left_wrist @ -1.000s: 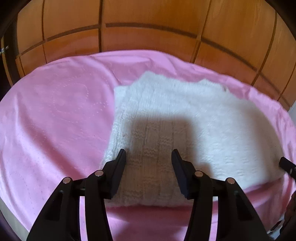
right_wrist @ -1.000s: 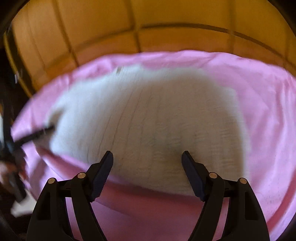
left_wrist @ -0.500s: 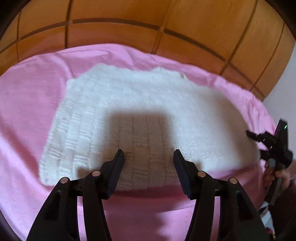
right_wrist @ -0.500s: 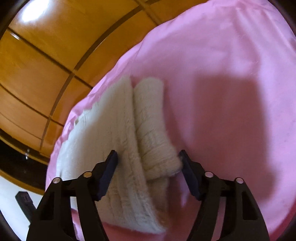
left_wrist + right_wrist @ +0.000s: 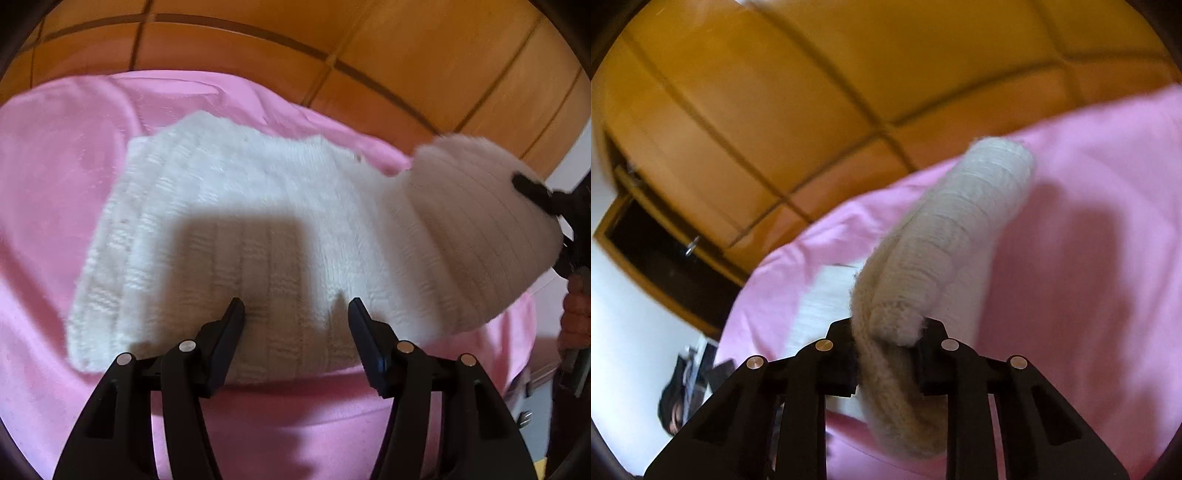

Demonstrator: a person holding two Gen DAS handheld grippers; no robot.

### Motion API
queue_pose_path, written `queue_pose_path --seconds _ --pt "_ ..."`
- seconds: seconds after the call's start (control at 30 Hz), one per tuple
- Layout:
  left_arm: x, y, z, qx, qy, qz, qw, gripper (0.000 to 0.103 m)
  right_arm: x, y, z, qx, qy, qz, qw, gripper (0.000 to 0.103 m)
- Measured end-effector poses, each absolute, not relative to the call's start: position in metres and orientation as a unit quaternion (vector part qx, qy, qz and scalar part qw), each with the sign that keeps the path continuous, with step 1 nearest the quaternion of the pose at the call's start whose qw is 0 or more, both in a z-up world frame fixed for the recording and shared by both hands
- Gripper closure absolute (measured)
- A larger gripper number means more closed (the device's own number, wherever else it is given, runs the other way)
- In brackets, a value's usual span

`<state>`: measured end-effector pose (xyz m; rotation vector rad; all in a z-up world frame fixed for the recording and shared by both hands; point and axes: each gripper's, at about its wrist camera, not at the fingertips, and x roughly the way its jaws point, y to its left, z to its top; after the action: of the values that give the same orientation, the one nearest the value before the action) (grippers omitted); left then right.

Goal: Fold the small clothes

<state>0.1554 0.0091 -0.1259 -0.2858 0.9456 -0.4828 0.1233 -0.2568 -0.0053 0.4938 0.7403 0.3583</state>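
Half a second before, lay flat and whole on the pink sheet [image 5: 48,206]: the white knitted garment [image 5: 236,229], now lifted at its right end into a raised hump, the rest still spread on the sheet. Closed further since then and closing yet: the right gripper [image 5: 886,354], jaws pinching a bunched thick fold of the knit between them, where earlier the fabric only sat loosely between wider-set fingers. Little changed at the left gripper [image 5: 295,314]: fingers apart, nothing between them, tips poised over the near edge of the garment, shadow cast across the knit. Read nowhere: any brand, label or writing. Seen from the left wrist only: the flat spread part of the garment, the black tip of the right gripper against the lifted hump, and a hand [image 5: 574,314] on its handle at the right edge. Seen from the right wrist only: the clamped fold up close, rising away as a rolled ridge, a dark opening in the wooden panelling [image 5: 746,110] at left, and a white wall [image 5: 628,332] below it.
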Motion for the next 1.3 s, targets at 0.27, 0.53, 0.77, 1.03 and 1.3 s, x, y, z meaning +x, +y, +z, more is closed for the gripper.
queue_pose_path --seconds 0.27,0.53,0.77,1.03,1.3 --pt "0.15 0.097 -0.108 -0.223 0.413 -0.205 0.859 0.046 0.176 -0.104 -0.005 0.146 0.397 0.252 0.871 0.083" --pt "0.154 0.154 -0.108 -0.285 0.409 -0.186 0.847 0.039 0.18 -0.018 -0.077 0.068 0.463 0.291 0.834 0.059" --pt "0.176 0.142 -0.099 -0.326 0.41 -0.236 0.818 0.03 0.123 -0.094 -0.036 0.126 0.399 0.301 0.857 0.039" --pt "0.23 0.092 -0.107 -0.319 0.471 -0.285 0.771 0.024 0.08 -0.192 -0.06 0.118 0.405 0.175 0.89 0.039" --pt "0.23 0.07 -0.093 -0.214 0.473 -0.228 0.824 0.091 0.077 -0.146 -0.088 0.069 0.426 0.211 0.877 0.039"
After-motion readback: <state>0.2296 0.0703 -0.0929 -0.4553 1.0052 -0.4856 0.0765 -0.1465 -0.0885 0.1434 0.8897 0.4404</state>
